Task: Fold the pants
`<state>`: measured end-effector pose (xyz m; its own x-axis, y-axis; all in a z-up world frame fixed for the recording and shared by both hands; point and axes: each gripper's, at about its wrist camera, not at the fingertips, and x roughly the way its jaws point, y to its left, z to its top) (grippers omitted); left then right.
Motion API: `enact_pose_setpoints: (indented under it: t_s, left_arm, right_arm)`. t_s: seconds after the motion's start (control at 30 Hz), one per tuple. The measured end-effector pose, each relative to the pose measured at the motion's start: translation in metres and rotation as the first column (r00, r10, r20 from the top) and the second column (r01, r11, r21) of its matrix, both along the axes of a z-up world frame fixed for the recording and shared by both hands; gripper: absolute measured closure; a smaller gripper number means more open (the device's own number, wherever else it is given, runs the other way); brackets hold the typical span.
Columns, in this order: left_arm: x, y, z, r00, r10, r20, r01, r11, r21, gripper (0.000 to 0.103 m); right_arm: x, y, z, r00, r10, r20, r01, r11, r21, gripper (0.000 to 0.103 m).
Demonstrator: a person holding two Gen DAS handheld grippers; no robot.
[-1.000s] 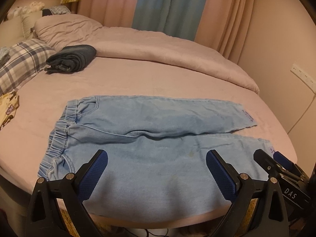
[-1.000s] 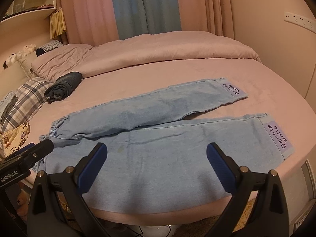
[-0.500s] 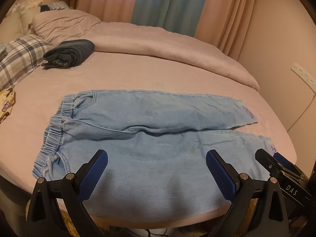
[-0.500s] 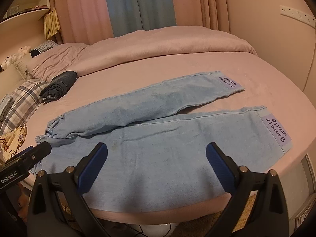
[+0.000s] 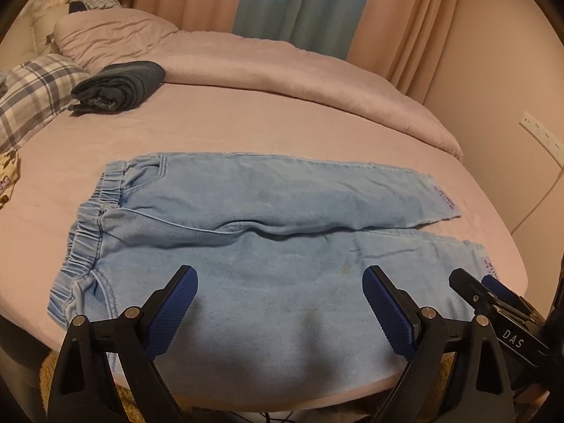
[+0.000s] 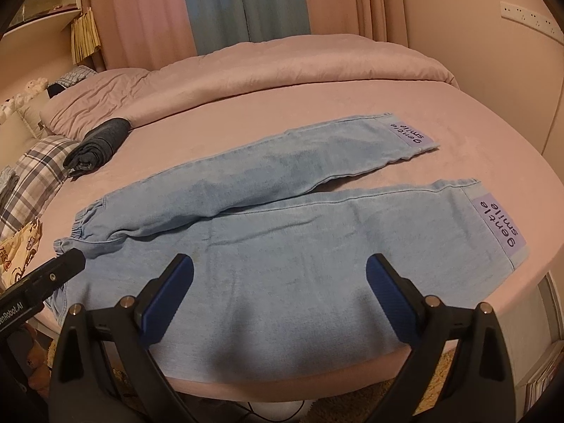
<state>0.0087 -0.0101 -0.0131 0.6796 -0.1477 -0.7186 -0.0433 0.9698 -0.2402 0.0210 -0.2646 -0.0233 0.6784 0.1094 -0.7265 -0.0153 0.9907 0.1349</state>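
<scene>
Light blue denim pants [image 5: 264, 211] lie flat on the pink bed [image 5: 246, 130], elastic waistband [image 5: 88, 232] at the left and both legs running right. The legs end in lilac printed cuffs [image 6: 500, 232], seen in the right wrist view. My left gripper [image 5: 278, 275] hovers over the near leg close to the seat. Its jaws are closing slightly and nothing is pinched between them. My right gripper [image 6: 279, 261] hangs wide open over the near leg [image 6: 282, 282] further toward the cuffs, with no cloth in its pads.
A folded dark garment [image 5: 120, 84] and a plaid pillow [image 5: 31, 95] lie at the far left. A bunched pink duvet [image 5: 282, 67] runs along the back under the curtains [image 5: 292, 0]. The bed's near edge [image 6: 282, 391] sits just below both grippers.
The left gripper's jaws have narrowed a little. Both hands stay nearly where they were and the pants have not moved.
</scene>
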Motion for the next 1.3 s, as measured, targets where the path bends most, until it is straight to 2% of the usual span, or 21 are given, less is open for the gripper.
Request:
enact_pose_setpoints:
  t_s: [0.4,0.5,0.57,0.67,0.83,0.9,0.93,1.0,1.07,1.17,1.23,1.27,1.3]
  left_arm:
    - [0.007,0.010,-0.005,0.999,0.025,-0.022,-0.026,0.999,-0.032,0.018]
    - [0.009,0.016,-0.007,0.999,0.031,-0.023,-0.032,0.998,-0.049,0.025]
    - [0.012,0.021,-0.009,0.999,0.042,-0.027,-0.043,0.997,-0.058,0.025]
    - [0.016,0.029,-0.013,0.997,0.065,-0.039,-0.067,0.996,-0.066,0.025]
    - [0.021,0.043,-0.022,0.992,0.105,-0.076,-0.111,0.990,-0.081,0.025]
    - [0.022,0.047,-0.025,0.989,0.120,-0.089,-0.128,0.989,-0.081,0.025]
    - [0.023,0.050,-0.026,0.988,0.126,-0.093,-0.134,0.987,-0.083,0.025]
    - [0.025,0.053,-0.028,0.986,0.135,-0.102,-0.144,0.986,-0.089,0.025]
    - [0.027,0.056,-0.030,0.985,0.139,-0.107,-0.149,0.985,-0.092,0.025]
    - [0.027,0.058,-0.030,0.983,0.144,-0.111,-0.154,0.984,-0.090,0.025]
    - [0.027,0.059,-0.030,0.984,0.140,-0.109,-0.151,0.984,-0.095,0.025]
    - [0.027,0.059,-0.030,0.985,0.138,-0.108,-0.148,0.984,-0.096,0.025]
    - [0.027,0.059,-0.031,0.984,0.137,-0.109,-0.148,0.984,-0.096,0.025]
  right_arm:
    - [0.008,0.000,-0.006,1.000,-0.003,-0.021,0.003,1.000,-0.004,0.005]
    - [0.013,0.001,-0.003,1.000,-0.004,-0.014,0.003,1.000,-0.018,0.004]
    - [0.021,0.002,0.001,1.000,0.012,-0.002,-0.012,1.000,-0.016,0.004]
    - [0.049,0.002,0.009,0.998,0.052,-0.023,-0.052,0.998,0.027,0.004]
    - [0.130,0.010,0.014,0.990,0.080,-0.119,-0.066,0.990,0.122,0.004]
    - [0.174,0.014,0.006,0.979,0.047,-0.200,-0.011,0.984,0.179,0.005]
    - [0.189,0.017,0.002,0.973,0.020,-0.228,0.022,0.984,0.179,0.005]
    - [0.227,0.026,-0.013,0.954,-0.052,-0.295,0.103,0.982,0.161,0.012]
    - [0.256,0.037,-0.027,0.950,-0.070,-0.304,0.121,0.981,0.152,0.014]
    - [0.292,0.051,-0.061,0.907,-0.167,-0.386,0.175,0.984,-0.016,0.015]
    - [0.306,0.053,-0.085,0.873,-0.209,-0.440,0.195,0.978,-0.078,0.012]
    - [0.309,0.052,-0.093,0.868,-0.216,-0.446,0.204,0.976,-0.077,0.008]
    - [0.310,0.055,-0.094,0.888,-0.217,-0.405,0.194,0.976,-0.097,0.009]
